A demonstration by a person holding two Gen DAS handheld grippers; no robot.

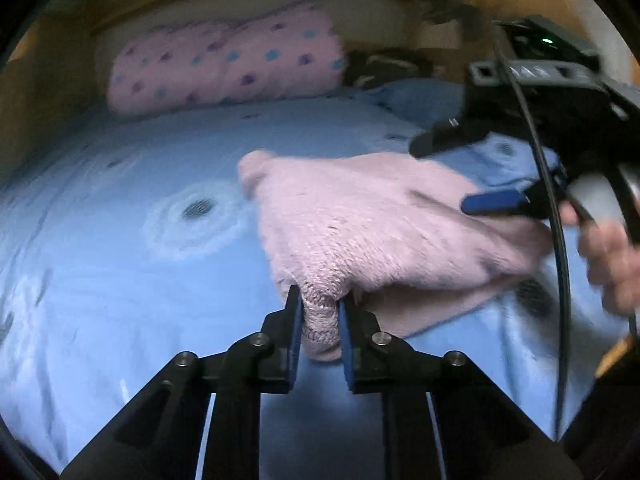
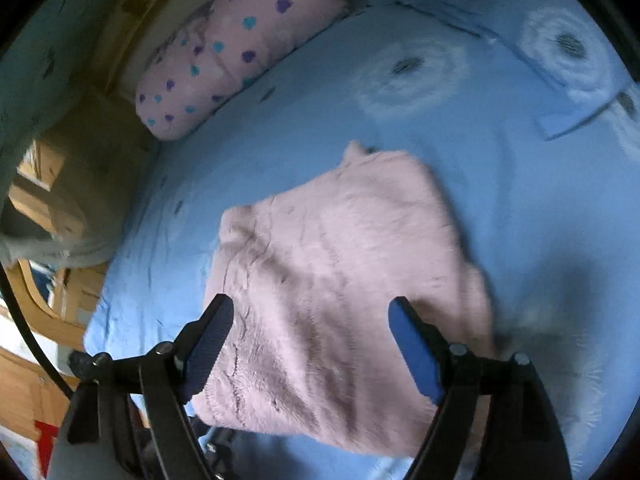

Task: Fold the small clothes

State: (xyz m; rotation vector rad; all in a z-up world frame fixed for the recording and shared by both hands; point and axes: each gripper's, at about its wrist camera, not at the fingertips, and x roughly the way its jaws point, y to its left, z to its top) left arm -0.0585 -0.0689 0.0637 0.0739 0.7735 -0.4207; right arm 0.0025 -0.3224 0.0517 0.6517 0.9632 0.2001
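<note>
A small pink fuzzy knit garment (image 1: 372,216) lies partly folded on the blue bedsheet (image 1: 120,264). My left gripper (image 1: 320,312) is shut on a bunched corner of the garment at its near edge. My right gripper (image 2: 310,320) is open, its blue pads wide apart just above the garment (image 2: 332,280), holding nothing. In the left wrist view the right gripper (image 1: 460,176) hovers over the garment's right side, held by a hand (image 1: 612,256).
A pink roll pillow with blue and purple hearts (image 1: 228,68) lies at the head of the bed, also in the right wrist view (image 2: 236,44). A blue pillow (image 1: 424,100) sits at the back right. Wooden furniture (image 2: 44,288) stands beyond the bed's left edge.
</note>
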